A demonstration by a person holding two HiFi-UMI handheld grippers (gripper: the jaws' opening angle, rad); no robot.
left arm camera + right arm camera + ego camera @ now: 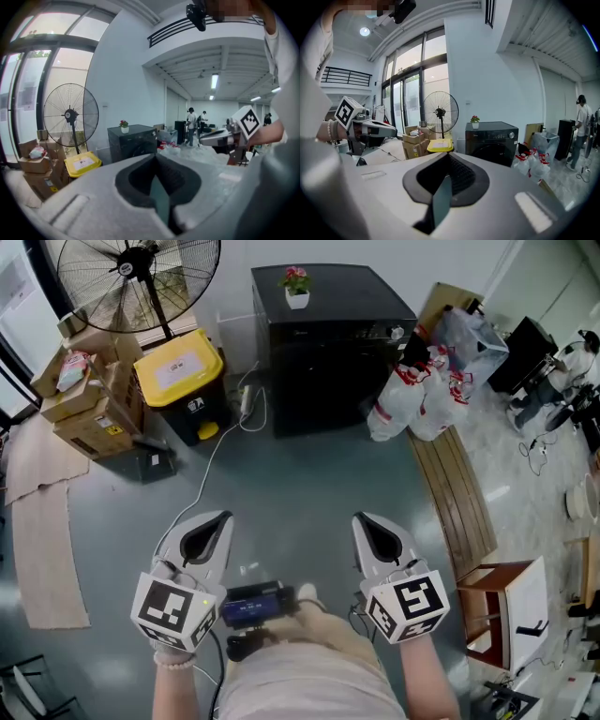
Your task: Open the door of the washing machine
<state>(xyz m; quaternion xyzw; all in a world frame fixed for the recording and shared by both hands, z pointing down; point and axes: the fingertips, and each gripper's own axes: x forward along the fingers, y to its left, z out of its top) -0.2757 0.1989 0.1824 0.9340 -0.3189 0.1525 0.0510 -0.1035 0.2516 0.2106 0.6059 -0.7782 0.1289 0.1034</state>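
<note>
Well ahead of L tongs (pixel 217 521), R tongs (pixel 367 523): washing machine (pixel 328 352).

Pedestal fan (pixel 131 277) at rear left. Yellow-lidded bin (pixel 180 367) just beside stacked cardboard boxes (pixel 94 413). White plastic bags (pixel 412 399) near wooden slatted board (pixel 455 493).

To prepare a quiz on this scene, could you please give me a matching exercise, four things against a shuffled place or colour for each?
1. washing machine
2. potted flower
3. bin
4. white bags

A. yellow lid
B. on top of the machine
C. black top and front
D. on the floor, right of the machine in the head view

Pairs: 1-C, 2-B, 3-A, 4-D.
</note>
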